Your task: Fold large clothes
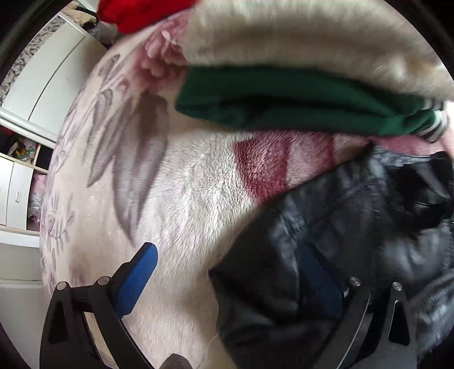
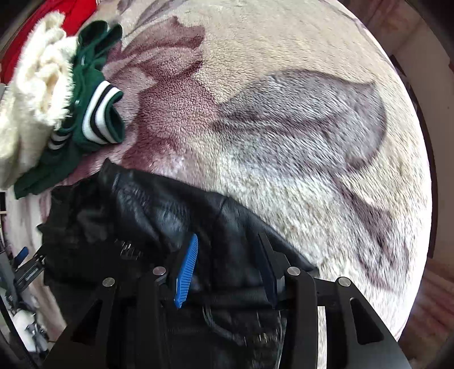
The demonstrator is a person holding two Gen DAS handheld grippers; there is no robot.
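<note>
Black leather-look jacket (image 2: 170, 215) is seen crumpled on the floral plush blanket (image 2: 283, 127) covering the bed, not yet folded as far as can be judged. From the right wrist view its long axis is read as running diagonally, from upper left down to lower right, with the bulk directly under and ahead of the right gripper (image 2: 227, 266). The right gripper is seen spread wide; jacket fabric lies between its blue-padded fingers (image 2: 187, 269), but no pinch is made. Contact of the pads with the fabric cannot be told for certain.

In the left wrist view the jacket (image 1: 340, 227) lies to the right of centre. The left gripper (image 1: 229, 281) is also spread wide: one blue finger (image 1: 136, 281) is over bare blanket, the other is over or against the jacket edge. Nothing is held.

Right gripper is judged the nearer one for a first grasp; the left would need shifting toward the jacket's edge.

A folded dark green garment with striped cuffs (image 2: 93, 113) and a cream fleece item (image 2: 34, 93) are stacked near the jacket's far end, beside a red cloth (image 1: 142, 11).
</note>
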